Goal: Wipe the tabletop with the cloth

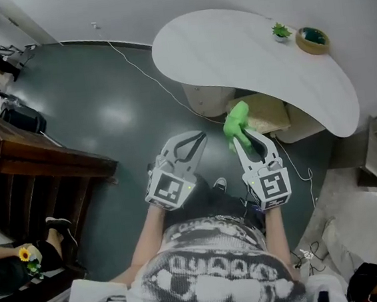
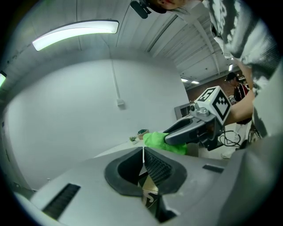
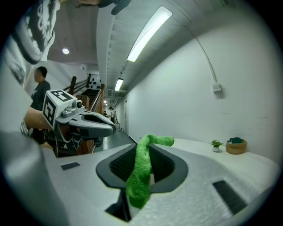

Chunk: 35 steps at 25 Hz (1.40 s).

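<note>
The green cloth [image 1: 237,123] hangs pinched in my right gripper [image 1: 239,137], which is shut on it in the air in front of my body. In the right gripper view the cloth [image 3: 142,172] runs up between the jaws and flops over past the tips. My left gripper [image 1: 199,139] is held beside it, shut, with nothing in it; its ribbed pads meet in the left gripper view [image 2: 143,152]. The white curved tabletop [image 1: 231,48] lies ahead, beyond both grippers, and neither gripper touches it. The right gripper with the cloth [image 2: 164,142] also shows in the left gripper view.
A small potted plant [image 1: 281,32] and a round bowl [image 1: 312,39] stand at the table's far right end. A beige box [image 1: 268,112] sits under the table. A dark wooden railing [image 1: 42,162] runs along the left. A white cable [image 1: 150,74] lies on the dark floor.
</note>
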Available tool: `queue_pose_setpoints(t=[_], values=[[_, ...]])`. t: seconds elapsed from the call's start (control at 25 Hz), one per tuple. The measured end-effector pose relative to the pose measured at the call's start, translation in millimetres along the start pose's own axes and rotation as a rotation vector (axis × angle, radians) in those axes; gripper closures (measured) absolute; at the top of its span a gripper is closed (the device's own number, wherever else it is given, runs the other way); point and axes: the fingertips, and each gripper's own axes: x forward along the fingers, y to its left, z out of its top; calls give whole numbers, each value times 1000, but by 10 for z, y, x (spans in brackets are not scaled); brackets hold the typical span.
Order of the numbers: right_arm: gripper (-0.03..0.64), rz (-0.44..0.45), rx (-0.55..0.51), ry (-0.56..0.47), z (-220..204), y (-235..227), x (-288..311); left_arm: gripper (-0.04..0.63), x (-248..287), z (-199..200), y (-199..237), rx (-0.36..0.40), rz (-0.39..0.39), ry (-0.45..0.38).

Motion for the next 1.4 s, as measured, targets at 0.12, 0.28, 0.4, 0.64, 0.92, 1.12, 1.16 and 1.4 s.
queue_pose_setpoints(t=[0.12,0.28,0.4,0.64,0.92,1.12,1.16,1.4], values=[[532,0,15,14,-55,-5,26,588,20,-11,13,-8,-4,2],[532,-5,29,38,-140,-80,65,588,164,-56,64,-28,-20,12],[532,-21,33,50,-175,-243,146,588,376,-95,139,-23,-38,15],[532,-64,37,54,-237,-651,459,588,848,-156,352,-18,-86,-5],[532,-91,47,81,-310,-1334,1225,588,1651,-338,1031,-15,-108,-5],[532,-92,37,117,-153,-1440,1973,588,1903,-459,1887,-40,-97,-23],[532,-91,41,126,-156,-1461,2103,588,1951,-496,2025,-47,-95,-21],[532,-71,37,211,-294,-1620,2819,588,2152,-914,2710,-39,-85,49]])
